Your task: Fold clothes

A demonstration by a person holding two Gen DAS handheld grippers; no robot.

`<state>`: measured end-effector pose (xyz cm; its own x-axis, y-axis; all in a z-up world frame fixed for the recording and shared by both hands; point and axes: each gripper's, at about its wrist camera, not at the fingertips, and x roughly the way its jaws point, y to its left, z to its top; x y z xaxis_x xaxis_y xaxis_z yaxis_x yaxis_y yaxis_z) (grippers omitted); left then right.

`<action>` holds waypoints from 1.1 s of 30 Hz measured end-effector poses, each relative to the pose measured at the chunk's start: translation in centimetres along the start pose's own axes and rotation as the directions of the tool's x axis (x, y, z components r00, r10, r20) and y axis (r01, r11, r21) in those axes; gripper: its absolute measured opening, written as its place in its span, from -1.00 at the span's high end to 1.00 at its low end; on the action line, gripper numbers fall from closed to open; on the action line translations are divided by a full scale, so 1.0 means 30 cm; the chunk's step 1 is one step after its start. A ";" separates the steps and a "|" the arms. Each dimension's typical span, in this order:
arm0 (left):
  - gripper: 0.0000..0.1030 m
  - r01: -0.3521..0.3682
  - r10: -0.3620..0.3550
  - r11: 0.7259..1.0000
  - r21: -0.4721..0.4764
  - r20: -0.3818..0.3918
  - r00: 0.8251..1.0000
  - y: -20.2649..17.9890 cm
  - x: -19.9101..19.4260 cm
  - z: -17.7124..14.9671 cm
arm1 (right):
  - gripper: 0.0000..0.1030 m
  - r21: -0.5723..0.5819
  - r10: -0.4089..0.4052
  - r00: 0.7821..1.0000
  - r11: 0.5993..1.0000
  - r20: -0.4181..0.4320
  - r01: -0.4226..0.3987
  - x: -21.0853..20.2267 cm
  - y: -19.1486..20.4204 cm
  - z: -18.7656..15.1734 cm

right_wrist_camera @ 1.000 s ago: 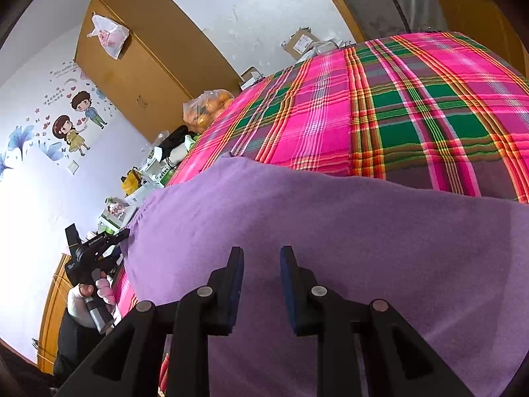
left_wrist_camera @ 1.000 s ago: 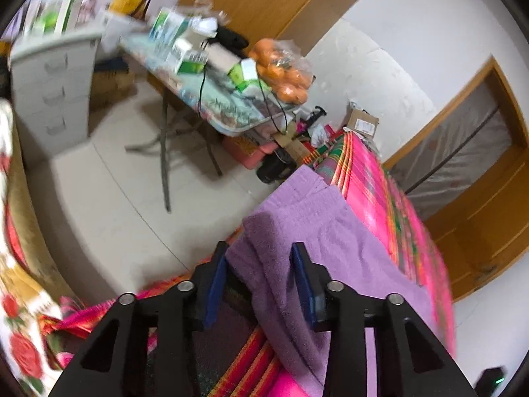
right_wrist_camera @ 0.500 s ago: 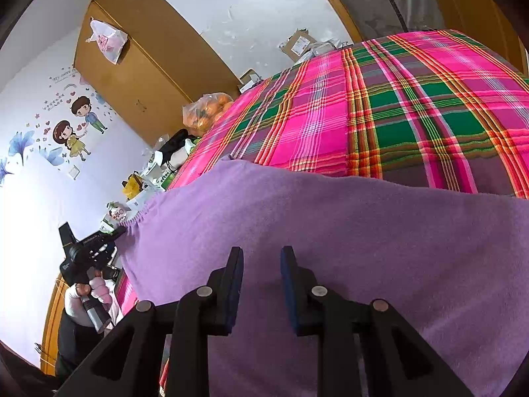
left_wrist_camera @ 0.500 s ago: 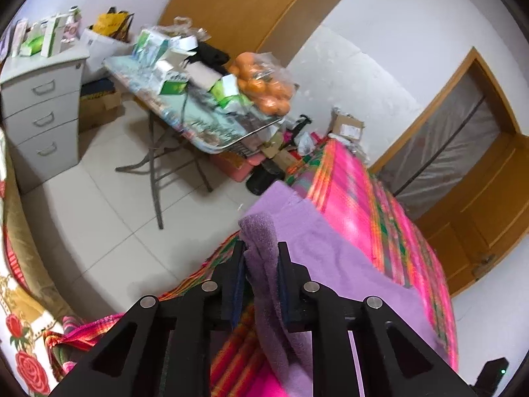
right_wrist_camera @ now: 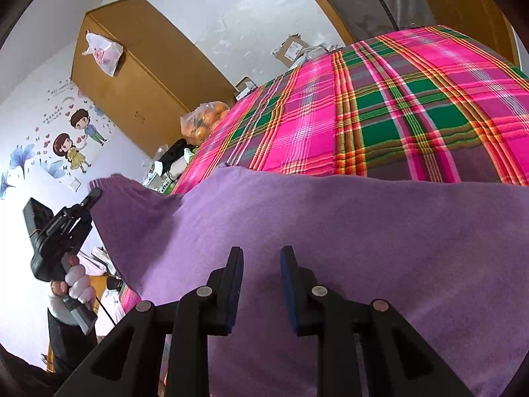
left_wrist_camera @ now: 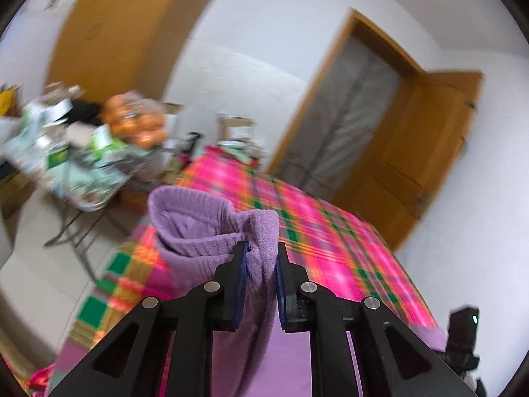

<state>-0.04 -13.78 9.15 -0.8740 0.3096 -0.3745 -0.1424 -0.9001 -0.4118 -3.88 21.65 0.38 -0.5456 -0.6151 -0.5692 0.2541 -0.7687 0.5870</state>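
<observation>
Pinching fuzzy purple garment (left_wrist_camera: pixel 211 231), left gripper (left_wrist_camera: pixel 261 258)

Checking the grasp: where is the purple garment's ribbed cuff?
In the left wrist view, the ribbed cuff sits centre, pinched by the left gripper, above the pink plaid bedsheet.

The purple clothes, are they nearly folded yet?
Not yet. The left gripper has pinched one ribbed corner of the purple garment and lifted it off the plaid bed cover. The right gripper hovers open above the cloth. No finished fold shows, so the folding itself remains.
</observation>
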 end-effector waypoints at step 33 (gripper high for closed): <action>0.33 0.247 -0.190 0.954 0.170 -0.295 0.936 -0.221 0.061 -0.269 | 0.21 -0.049 0.148 0.989 0.988 -0.017 -0.148 0.018 0.085 0.063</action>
<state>3.06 -4.78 4.51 -0.6545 0.5513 -0.5174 -0.4310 -0.8343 -0.3438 -5.04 19.68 2.67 -0.4883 -0.7248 -0.4860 0.3708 -0.6765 0.6363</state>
